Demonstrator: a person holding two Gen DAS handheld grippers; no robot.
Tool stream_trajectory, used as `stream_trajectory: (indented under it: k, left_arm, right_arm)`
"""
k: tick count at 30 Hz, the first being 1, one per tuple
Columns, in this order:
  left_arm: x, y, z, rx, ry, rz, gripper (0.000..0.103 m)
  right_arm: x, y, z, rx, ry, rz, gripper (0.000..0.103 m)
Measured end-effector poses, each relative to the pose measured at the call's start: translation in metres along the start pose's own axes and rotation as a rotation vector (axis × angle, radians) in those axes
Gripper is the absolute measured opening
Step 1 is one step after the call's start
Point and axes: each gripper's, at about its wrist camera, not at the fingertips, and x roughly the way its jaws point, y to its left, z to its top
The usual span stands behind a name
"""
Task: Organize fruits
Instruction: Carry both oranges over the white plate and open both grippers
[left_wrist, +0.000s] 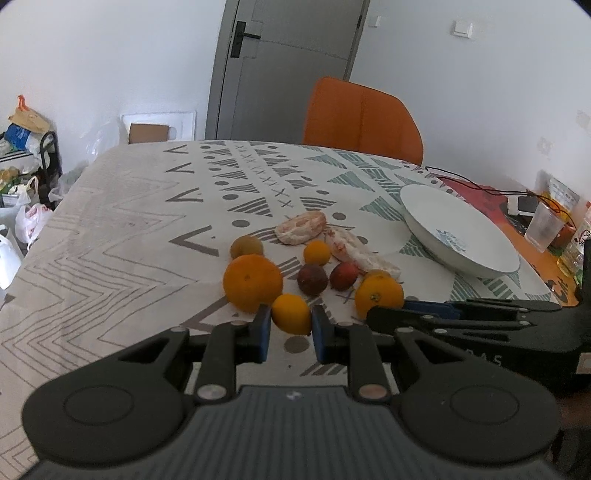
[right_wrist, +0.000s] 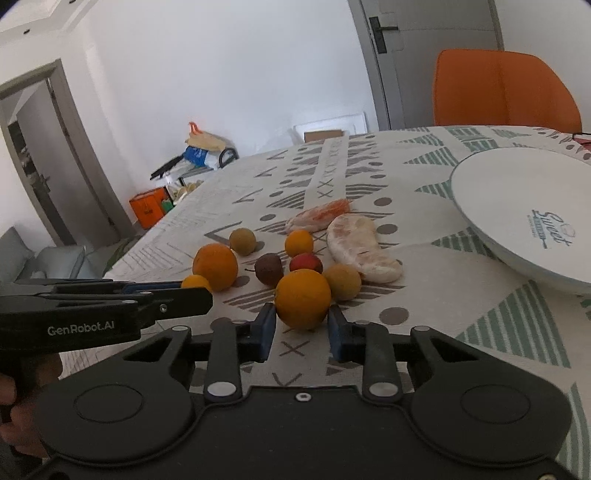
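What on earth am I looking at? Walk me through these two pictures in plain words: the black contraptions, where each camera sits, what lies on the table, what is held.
No robot here: a person holds a two-finger gripper in each hand, with a wide-angle camera on each looking along its fingers. One picture comes from the left gripper, the other from the right gripper; each also shows the other from the side. On the patterned tablecloth lie round fruits and two peeled citrus pieces; the white plate beside them holds nothing. The left one's blue pads flank a small orange fruit, the right one's a larger orange. Both fruits seem to rest on the cloth; whether the pads already press them, I cannot tell.
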Motion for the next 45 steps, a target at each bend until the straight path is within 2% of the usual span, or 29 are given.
stream_trajectory:
  k: [14,33,45]
  left_arm:
    - [0.003,-0.04,0.013,0.074,-0.043,-0.029,0.022]
    - [0.026,-0.105,0.042,0.167,-0.081,-0.096,0.022]
    - [0.05,-0.138,0.058,0.227,-0.085,-0.135,0.022]
  right_arm:
    - [-0.037,-0.028,0.0,0.061,-0.105,-0.02,0.028]
    - [-0.103,-0.093,0.008,0.133,-0.276,-0.157,0.027]
    - [-0.107,-0.125,0.007,0.163,-0.295,-0.221,0.028]
